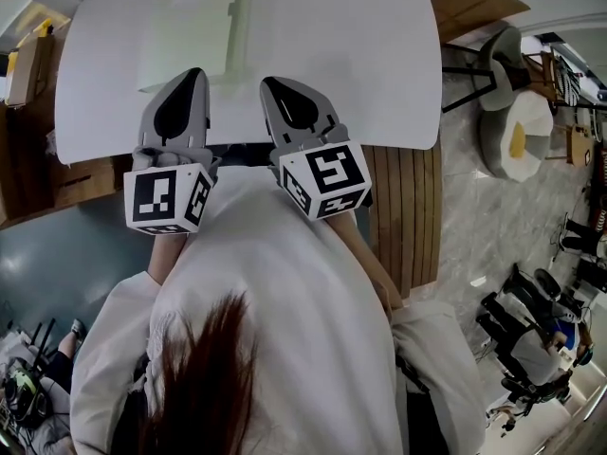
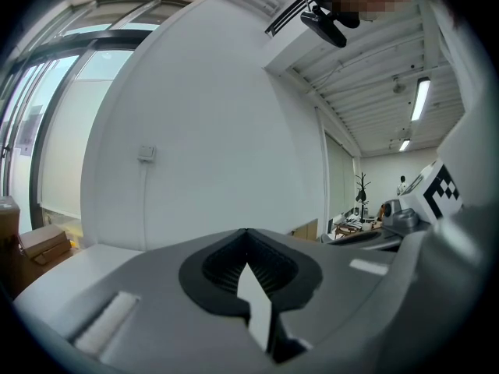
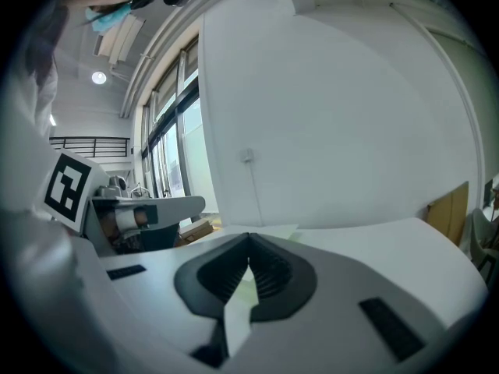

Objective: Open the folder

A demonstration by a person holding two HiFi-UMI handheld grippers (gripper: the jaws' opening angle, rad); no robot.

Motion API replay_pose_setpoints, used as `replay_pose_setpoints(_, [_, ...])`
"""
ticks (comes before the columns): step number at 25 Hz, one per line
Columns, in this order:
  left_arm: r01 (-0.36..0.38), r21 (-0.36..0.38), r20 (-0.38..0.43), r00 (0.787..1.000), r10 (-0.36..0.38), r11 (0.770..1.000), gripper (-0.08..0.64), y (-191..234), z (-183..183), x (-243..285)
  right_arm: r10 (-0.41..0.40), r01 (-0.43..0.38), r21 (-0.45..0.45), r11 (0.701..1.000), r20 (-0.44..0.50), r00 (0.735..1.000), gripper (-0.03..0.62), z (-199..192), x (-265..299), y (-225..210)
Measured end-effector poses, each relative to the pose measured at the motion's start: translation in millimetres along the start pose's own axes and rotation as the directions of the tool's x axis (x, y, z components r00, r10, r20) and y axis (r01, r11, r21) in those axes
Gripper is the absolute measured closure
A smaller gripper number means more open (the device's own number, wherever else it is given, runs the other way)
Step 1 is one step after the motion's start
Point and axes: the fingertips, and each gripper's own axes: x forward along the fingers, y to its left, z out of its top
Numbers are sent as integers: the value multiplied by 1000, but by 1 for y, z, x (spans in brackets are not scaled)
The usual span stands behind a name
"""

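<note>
Over the table's (image 1: 379, 74) near edge, left gripper (image 1: 194, 72) and right gripper (image 1: 268, 81) sit pinched closed, empty (tips touching); folder (image 1: 194, 41) lies just beyond.

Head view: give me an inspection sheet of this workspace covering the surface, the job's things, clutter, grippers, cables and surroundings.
surface: white table, flat.
job's things: pale folder lies flat on the far part of the table, ahead of both grippers. It looks closed and is not gripped.
clutter: nothing seen on the table.
grippers: left gripper has its jaws together and empty. Right gripper has its jaws together and empty. The two are side by side above the table's near part.
cables: nothing seen on the table. A thin line runs down the wall from a small wall box.
surroundings: cardboard boxes at left, pale round seat at right, white wall behind.
</note>
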Motion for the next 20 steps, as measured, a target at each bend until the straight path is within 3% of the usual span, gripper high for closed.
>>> replay_pose_setpoints(20, [-10,-18,31,999,11,1000,552,-3,4,-6,16,-16,-12,1000,-4,1000,586,-3,-3,4])
